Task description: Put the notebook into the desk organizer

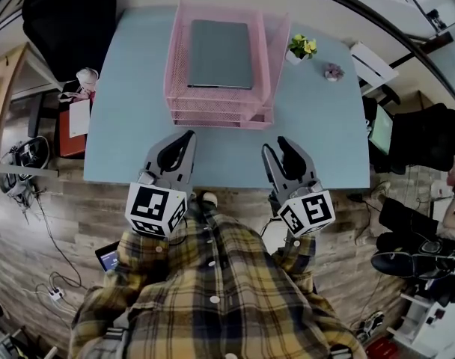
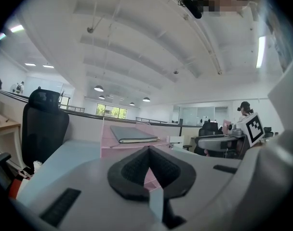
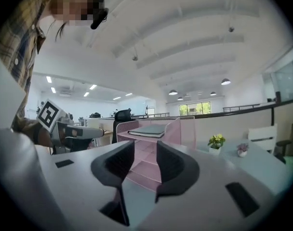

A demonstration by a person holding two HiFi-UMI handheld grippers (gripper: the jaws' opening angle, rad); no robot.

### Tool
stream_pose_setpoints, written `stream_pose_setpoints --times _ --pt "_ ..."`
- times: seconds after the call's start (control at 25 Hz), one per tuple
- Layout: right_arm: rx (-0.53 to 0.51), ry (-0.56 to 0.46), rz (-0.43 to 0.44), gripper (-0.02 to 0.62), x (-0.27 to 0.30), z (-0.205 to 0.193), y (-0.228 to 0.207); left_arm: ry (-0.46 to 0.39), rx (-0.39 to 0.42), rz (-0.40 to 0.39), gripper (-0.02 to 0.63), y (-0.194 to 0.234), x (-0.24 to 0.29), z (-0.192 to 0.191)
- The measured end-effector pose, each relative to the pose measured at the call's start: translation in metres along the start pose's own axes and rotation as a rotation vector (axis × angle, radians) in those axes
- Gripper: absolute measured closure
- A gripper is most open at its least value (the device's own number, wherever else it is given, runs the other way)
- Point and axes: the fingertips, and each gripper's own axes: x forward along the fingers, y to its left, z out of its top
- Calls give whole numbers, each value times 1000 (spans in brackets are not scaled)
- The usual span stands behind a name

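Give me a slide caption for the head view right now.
Grey notebook on the pink organizer's top tray; left gripper and right gripper empty at the blue table's near edge.

Office; desk [image 1: 130,111], swivel chair [image 2: 43,121]

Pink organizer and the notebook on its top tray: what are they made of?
Desk organizer: probably coated metal mesh, matte pink; walls show a fine see-through grid. Notebook: matte grey-green cover, perhaps card or faux leather; no glare, grain too small to tell.

Left gripper [image 1: 188,136] closed, right gripper [image 1: 275,146] parted, empty.
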Motion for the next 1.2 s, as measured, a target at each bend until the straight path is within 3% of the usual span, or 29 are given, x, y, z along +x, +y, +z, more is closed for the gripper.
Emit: stream_pose_setpoints --times 0.2,0.64,1.2 --pt "65 -12 -57 491 -9 -8 -8 9 -1 -8 614 -2 2 -5" --pt "26 30 -107 589 -15 -23 -8 26 -6 -12 614 -5 1 -14" --pt "18 49 -113 594 -10 -25 -8 32 -9 8 614 1 -2 -17"
